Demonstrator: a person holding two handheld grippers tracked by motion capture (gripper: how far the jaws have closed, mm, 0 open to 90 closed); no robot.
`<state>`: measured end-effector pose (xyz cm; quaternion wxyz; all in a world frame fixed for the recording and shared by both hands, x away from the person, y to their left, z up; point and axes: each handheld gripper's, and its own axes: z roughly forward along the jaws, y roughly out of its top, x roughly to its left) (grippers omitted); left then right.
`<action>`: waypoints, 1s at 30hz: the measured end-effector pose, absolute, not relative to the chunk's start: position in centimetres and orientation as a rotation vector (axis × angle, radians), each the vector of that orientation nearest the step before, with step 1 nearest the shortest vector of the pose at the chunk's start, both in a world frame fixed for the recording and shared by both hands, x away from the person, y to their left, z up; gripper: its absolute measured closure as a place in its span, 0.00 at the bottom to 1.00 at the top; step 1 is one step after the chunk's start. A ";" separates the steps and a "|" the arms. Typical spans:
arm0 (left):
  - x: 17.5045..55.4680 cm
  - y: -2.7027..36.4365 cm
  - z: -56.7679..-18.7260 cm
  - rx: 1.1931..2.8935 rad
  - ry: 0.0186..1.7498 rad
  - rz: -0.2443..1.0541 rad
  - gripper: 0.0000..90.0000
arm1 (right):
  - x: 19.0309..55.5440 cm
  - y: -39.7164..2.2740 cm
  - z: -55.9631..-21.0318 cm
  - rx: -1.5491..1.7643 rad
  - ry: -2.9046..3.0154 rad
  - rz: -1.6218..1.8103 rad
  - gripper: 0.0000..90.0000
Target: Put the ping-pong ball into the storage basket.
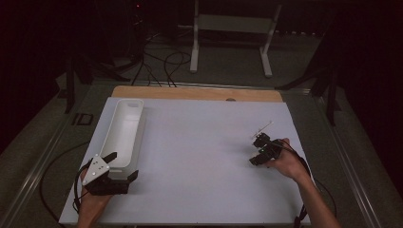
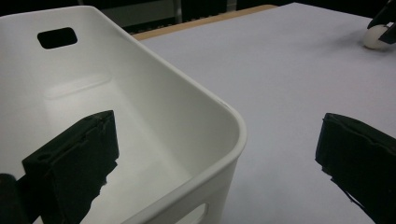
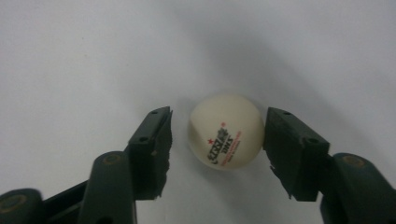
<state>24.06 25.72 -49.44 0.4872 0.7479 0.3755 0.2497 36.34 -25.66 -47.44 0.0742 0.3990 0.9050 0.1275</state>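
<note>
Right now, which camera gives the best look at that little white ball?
The right gripper view: the ball sits large between the open jaws, its printed logo visible. The left gripper view shows it small at the far edge; the high view hardly resolves it.

A bin (image 1: 124, 130) lies along the left edge of the tabletop (image 1: 199, 142). The left tongs (image 1: 122, 166) straddle the bin's near right corner, one jaw inside, one outside over the tabletop. Well apart, at the right side, a ball (image 3: 226, 132) lies on the tabletop between the jaws of the right tongs (image 1: 256, 149).
</note>
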 end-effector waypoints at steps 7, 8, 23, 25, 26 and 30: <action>24.1 25.7 -49.4 1.819 0.914 0.608 0.00 | 36.4 -25.6 -47.6 1.198 2.724 0.364 0.53; 24.1 25.7 -49.4 1.819 0.914 0.608 0.00 | 36.4 -25.6 -47.6 1.199 2.725 0.360 0.53; 24.1 25.7 -49.5 1.819 0.916 0.609 0.00 | 36.6 -25.6 -47.7 1.180 2.725 0.338 0.55; 24.1 25.7 -49.5 1.819 0.915 0.609 0.00 | 36.5 -25.6 -47.6 1.178 2.724 0.339 0.55; 24.1 25.7 -49.4 1.819 0.916 0.609 0.00 | 36.5 -25.6 -47.6 1.175 2.725 0.339 0.55; 24.1 25.7 -49.5 1.819 0.916 0.609 0.00 | 36.4 -25.5 -47.4 1.173 2.723 0.345 0.55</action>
